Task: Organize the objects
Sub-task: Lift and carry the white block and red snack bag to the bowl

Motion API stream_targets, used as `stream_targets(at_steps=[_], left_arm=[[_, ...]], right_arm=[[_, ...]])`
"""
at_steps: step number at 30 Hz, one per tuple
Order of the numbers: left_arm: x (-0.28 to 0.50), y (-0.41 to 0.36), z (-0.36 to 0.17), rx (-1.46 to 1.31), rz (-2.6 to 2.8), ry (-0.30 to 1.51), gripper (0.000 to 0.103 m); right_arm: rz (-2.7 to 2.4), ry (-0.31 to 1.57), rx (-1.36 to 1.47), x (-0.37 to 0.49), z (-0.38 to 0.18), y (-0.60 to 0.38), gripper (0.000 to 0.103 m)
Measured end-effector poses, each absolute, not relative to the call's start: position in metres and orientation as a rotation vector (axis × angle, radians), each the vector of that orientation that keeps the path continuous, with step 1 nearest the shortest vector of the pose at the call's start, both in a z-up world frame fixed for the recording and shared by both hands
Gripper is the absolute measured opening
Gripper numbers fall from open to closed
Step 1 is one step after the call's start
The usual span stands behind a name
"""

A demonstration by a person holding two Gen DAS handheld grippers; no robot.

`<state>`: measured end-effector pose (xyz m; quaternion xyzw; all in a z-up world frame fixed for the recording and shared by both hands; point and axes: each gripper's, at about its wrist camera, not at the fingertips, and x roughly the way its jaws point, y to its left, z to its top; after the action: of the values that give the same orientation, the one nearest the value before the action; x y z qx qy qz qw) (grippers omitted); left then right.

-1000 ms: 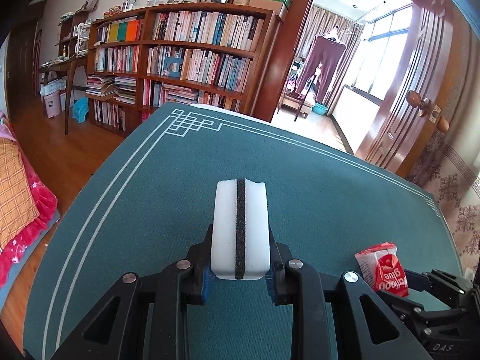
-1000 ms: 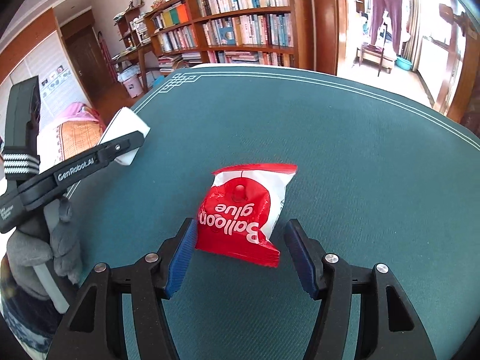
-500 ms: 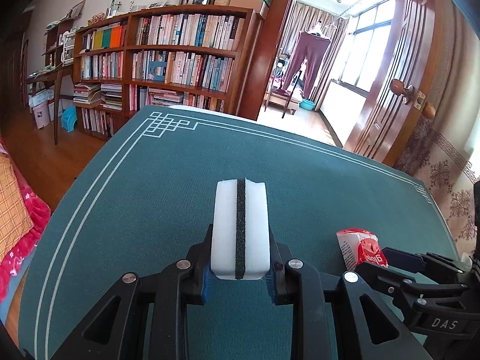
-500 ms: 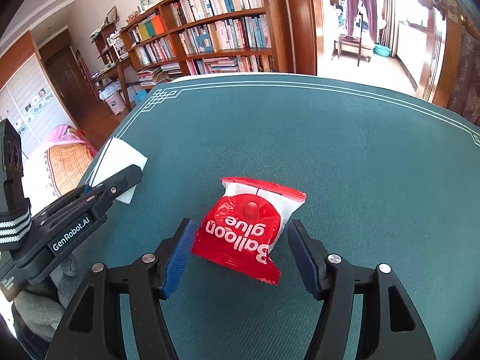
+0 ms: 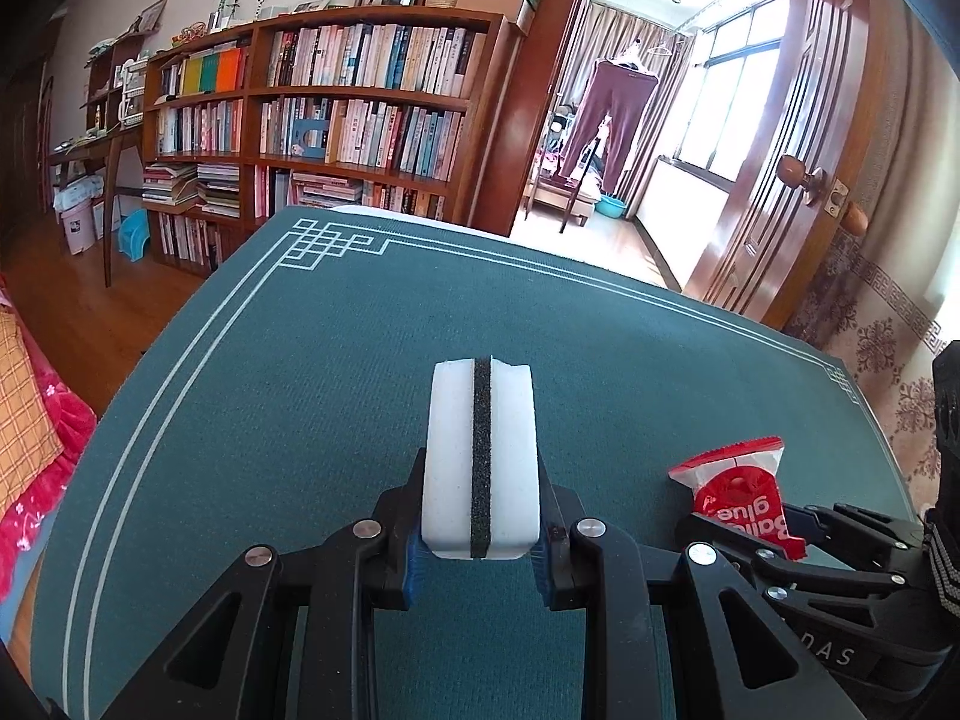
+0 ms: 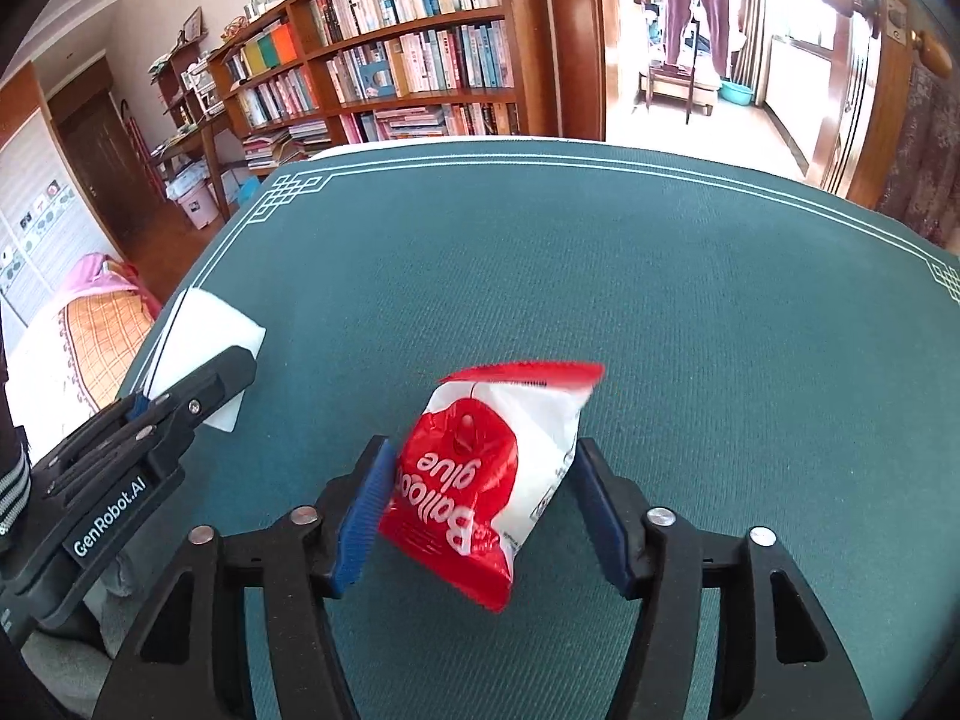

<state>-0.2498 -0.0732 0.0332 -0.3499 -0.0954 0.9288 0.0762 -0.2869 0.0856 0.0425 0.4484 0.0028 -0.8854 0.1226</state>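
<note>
My left gripper [image 5: 479,546] is shut on a white sponge [image 5: 480,450] with a black middle strip, held above the green table mat [image 5: 300,396]. The sponge also shows at the left of the right wrist view [image 6: 204,336]. My right gripper [image 6: 483,516] has closed on a red and white "Balloon glue" packet [image 6: 486,468], which is tilted and lifted between the blue pads [image 6: 363,516]. The packet also shows at the right of the left wrist view [image 5: 741,489], in the right gripper [image 5: 798,531].
The green mat [image 6: 660,276] with white border lines covers the table. A wooden bookshelf [image 5: 336,120] stands beyond the far edge. An open doorway and wooden door [image 5: 798,138] are at the back right. A bed [image 6: 90,312] lies to the left.
My right gripper's jaws narrowed onto the balloon glue packet, and the packet rose and tilted off the mat. The left gripper kept its hold on the sponge and shifted slightly.
</note>
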Motion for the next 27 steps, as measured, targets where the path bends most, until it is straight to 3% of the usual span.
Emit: stream_targets(at_steps=[3,6,21,27], left_arm=[[-0.249,-0.072,0.033,-1.044,2.781,-0.284,0.029],[-0.248,-0.071,0.034,-1.037,2.774,-0.275,0.029],[-0.239,-0.073,0.033,-1.022,2.727,-0.339,0.028],[-0.210,-0.050,0.032,-1.057,2.720,-0.241,0.028]], right_arm=[[-2.554,-0.012,1.300,-0.277,0.043,0.088,0.035],[-2.543,-0.035,1.281,-0.263,0.045,0.094,0.031],[-2.540,-0.153,1.204,-0.146,0.075,0.154,0.031],[-2.594,-0.210,1.176,-0.106,0.092,0.203,0.031]])
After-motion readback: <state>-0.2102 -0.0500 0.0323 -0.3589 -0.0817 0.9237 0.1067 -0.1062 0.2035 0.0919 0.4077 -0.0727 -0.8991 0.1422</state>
